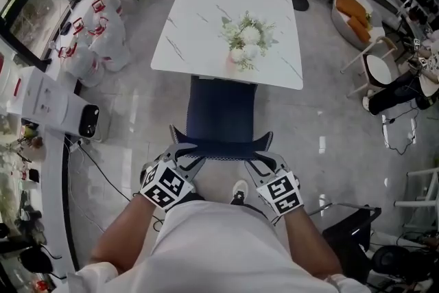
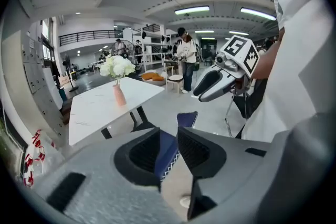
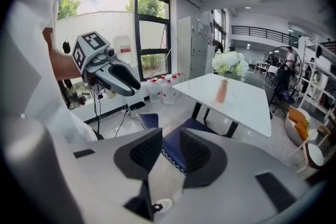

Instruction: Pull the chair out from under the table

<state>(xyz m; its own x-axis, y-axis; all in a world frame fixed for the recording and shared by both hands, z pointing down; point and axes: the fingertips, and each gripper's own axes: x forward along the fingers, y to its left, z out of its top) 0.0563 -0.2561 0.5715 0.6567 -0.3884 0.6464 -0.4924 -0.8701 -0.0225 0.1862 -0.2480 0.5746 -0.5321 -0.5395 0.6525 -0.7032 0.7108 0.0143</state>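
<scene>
One dark blue chair (image 1: 221,113) stands at 12 o'clock, its seat tucked under the single white counter (image 1: 199,24) bearing one flower vase (image 1: 237,55). Two grippers straddle the backrest: left gripper (image 1: 186,156) and right gripper (image 1: 262,161), fingers (image 2: 197,150) released. Water jugs (image 1: 96,31) cluster at 10 o'clock.

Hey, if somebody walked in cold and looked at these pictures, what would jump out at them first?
Most striking is the white table at the top middle of the head view, with a vase of white flowers standing on it. Just below, a dark blue chair sits partly under it, and the left gripper and right gripper straddle the top edge of its backrest, one near each corner.
</scene>
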